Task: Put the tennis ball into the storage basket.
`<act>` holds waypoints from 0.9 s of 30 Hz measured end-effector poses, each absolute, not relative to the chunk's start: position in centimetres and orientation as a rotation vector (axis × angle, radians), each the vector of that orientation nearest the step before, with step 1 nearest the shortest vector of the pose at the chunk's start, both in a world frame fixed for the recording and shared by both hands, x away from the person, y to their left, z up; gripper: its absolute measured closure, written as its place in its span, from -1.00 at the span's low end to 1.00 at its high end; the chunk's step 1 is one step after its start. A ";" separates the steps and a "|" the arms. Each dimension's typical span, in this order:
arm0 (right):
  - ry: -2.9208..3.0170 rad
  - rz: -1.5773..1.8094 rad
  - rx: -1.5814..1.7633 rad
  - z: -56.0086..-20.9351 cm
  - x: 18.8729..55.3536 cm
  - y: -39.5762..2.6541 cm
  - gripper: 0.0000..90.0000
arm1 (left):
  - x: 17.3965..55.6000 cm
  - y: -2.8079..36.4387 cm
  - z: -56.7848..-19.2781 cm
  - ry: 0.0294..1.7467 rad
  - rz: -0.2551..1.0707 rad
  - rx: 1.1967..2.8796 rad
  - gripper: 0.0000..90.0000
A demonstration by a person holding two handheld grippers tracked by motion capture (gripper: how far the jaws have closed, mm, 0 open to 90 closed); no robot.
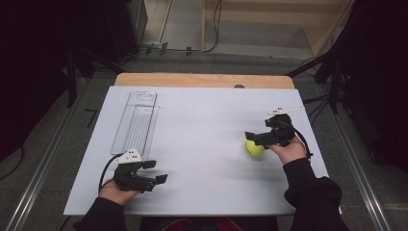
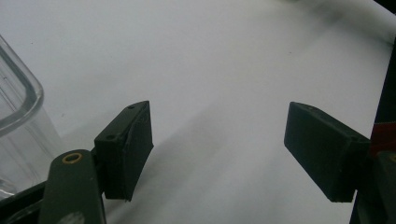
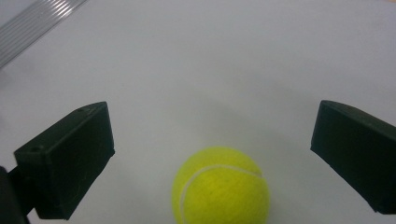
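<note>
Right gripper (image 3: 212,154), jaws spread wide, straddles the tennis ball (image 3: 220,185) without touching it. Left gripper (image 2: 219,154) rests wide open, holding nothing, beside the clear tray (image 1: 136,120). The ball, being round, has no long axis.

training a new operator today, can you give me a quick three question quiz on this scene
1. True or false: the right gripper has its jaws shut on the tennis ball.
2. Which thing lies on the table ahead of the left gripper? A) clear plastic tray B) metal bowl C) cardboard box
3. Fill in: the tennis ball is ____ in colour.

Key: 1 false, the jaws stand open either side of it without touching. 2 A, the clear plastic tray. 3 yellow-green.
</note>
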State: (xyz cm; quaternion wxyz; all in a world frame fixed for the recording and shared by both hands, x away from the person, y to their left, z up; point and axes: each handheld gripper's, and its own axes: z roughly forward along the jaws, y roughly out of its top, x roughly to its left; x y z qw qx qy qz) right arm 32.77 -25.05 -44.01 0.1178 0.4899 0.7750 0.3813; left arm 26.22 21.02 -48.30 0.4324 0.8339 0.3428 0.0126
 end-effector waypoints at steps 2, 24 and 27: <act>2.257 1.117 1.444 -44.2 32.9 -25.1 -1.00 | 26.2 21.1 -48.3 0.855 0.032 2.081 -0.46; 2.254 1.103 1.517 -46.3 32.6 -25.3 -1.00 | 26.3 20.9 -48.3 0.849 0.023 2.076 -0.46; 2.264 1.110 1.540 -46.5 32.6 -25.3 -1.00 | 26.3 21.0 -48.2 0.840 0.023 2.078 -0.46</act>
